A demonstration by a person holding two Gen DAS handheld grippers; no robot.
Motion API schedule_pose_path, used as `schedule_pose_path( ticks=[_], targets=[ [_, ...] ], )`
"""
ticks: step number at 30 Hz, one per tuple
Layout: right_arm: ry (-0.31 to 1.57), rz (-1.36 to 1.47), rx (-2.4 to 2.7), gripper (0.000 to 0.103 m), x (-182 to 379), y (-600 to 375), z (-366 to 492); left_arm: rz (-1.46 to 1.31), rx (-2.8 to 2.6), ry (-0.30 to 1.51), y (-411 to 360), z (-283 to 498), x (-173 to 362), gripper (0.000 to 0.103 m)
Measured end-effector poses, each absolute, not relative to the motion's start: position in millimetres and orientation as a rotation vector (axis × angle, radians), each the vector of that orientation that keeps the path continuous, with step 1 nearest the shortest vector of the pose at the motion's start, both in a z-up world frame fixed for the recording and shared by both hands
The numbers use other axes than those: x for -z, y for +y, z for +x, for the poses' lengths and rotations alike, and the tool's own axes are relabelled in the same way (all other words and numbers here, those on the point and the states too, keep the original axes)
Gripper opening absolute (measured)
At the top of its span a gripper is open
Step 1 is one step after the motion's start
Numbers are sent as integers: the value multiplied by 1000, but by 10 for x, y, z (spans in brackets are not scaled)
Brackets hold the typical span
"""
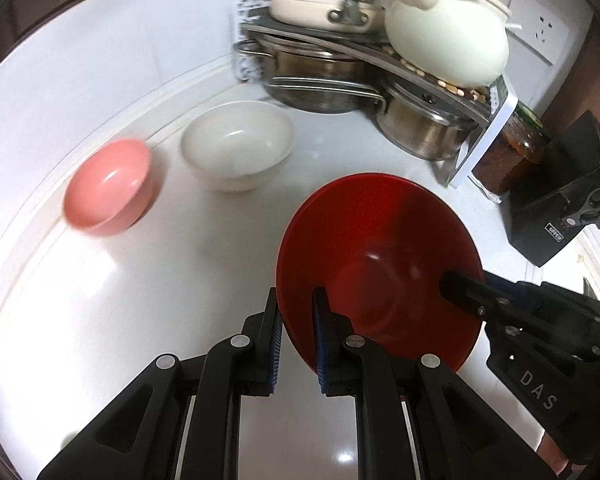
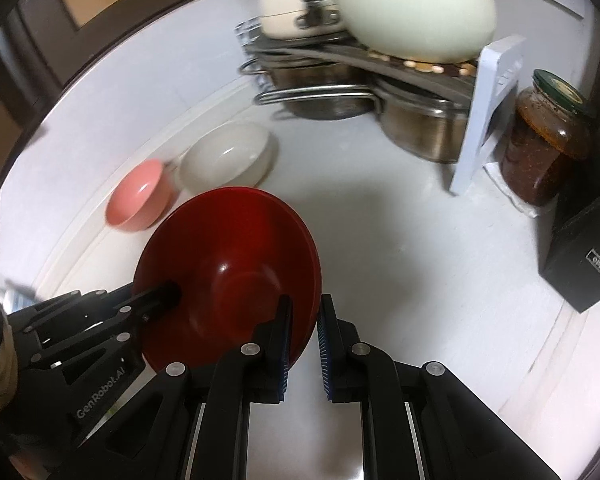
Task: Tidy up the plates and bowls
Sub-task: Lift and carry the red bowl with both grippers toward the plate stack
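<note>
A red bowl (image 1: pixel 380 264) hangs tilted above the white counter (image 1: pixel 180 272), held from both sides. My left gripper (image 1: pixel 297 320) is shut on its near left rim, one pad outside and one inside. My right gripper (image 1: pixel 456 286) reaches in from the right and clamps the opposite rim. In the right wrist view the red bowl (image 2: pixel 236 264) sits left of centre with my right gripper (image 2: pixel 303 328) shut on its right rim, and my left gripper (image 2: pixel 168 292) holds the far side. A pink bowl (image 1: pixel 108 188) (image 2: pixel 138 196) and a white bowl (image 1: pixel 238 144) (image 2: pixel 226 160) stand upright side by side beyond it.
At the back corner a metal rack (image 1: pixel 340 52) holds steel pots (image 1: pixel 424 128) below and a cream kettle (image 1: pixel 444 36) on top. A jar of dark red preserve (image 2: pixel 544 148) and a black box (image 2: pixel 588 260) stand to the right. A raised edge runs along the counter's left side.
</note>
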State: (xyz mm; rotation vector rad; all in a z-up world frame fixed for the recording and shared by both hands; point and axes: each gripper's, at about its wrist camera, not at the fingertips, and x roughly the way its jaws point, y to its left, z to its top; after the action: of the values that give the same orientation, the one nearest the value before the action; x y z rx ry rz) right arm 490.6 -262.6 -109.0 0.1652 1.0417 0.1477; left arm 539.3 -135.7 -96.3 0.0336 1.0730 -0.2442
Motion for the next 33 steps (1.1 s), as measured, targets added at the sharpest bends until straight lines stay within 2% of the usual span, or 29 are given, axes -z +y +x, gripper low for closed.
schedule_pose_path(
  ticks=[18,33],
  targets=[
    [1108,94,-200,14,1226,-2200,4184,3,203,1120,-933,4513,1063,16],
    [1172,104,-159,14,1396,-2181,3876,22,239,1180,-916,4204,1293,16]
  ],
)
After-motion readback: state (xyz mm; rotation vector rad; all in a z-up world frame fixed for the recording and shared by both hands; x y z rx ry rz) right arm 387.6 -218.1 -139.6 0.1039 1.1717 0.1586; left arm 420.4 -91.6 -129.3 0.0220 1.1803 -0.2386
